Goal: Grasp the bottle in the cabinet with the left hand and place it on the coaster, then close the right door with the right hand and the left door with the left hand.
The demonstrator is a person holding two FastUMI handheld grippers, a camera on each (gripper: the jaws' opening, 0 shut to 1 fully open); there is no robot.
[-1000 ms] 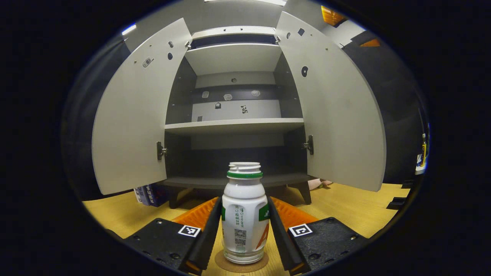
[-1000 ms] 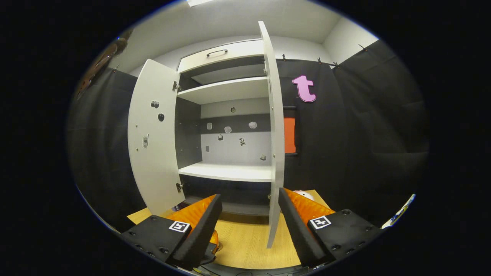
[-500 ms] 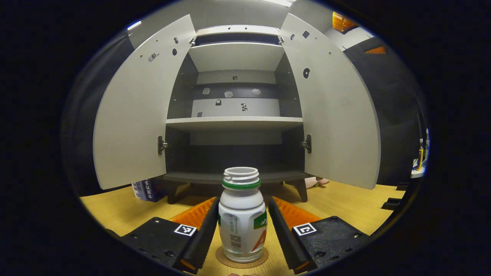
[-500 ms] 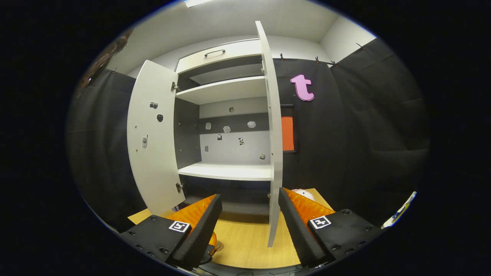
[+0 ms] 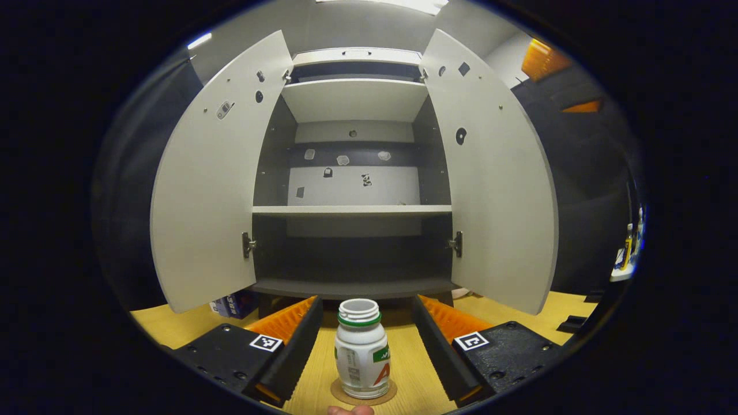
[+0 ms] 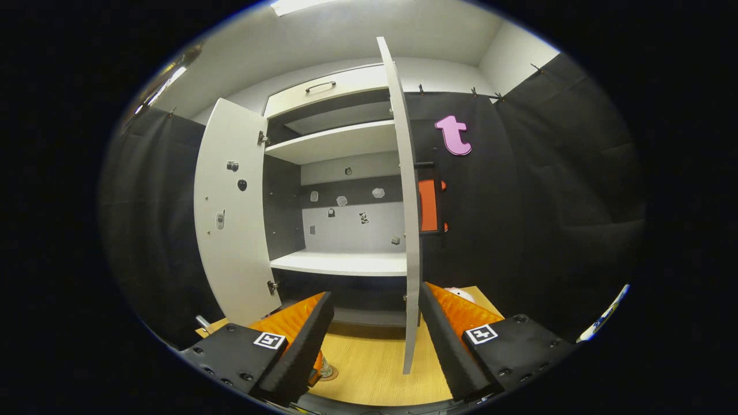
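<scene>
In the right gripper view, the right tongs (image 6: 369,340) stood open at lower centre. The right door (image 6: 403,230) appeared edge-on at centre, the left door (image 6: 233,213) swung wide, above the desk (image 6: 369,369).

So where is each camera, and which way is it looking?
Left gripper view: rides on the left gripper, facing the open cabinet head-on; its open fingers flank the bottle on the coaster.
Right gripper view: rides on the right gripper, seeing the right door edge-on; its open fingers show below.
Both share the cabinet, doors and wooden table.
</scene>
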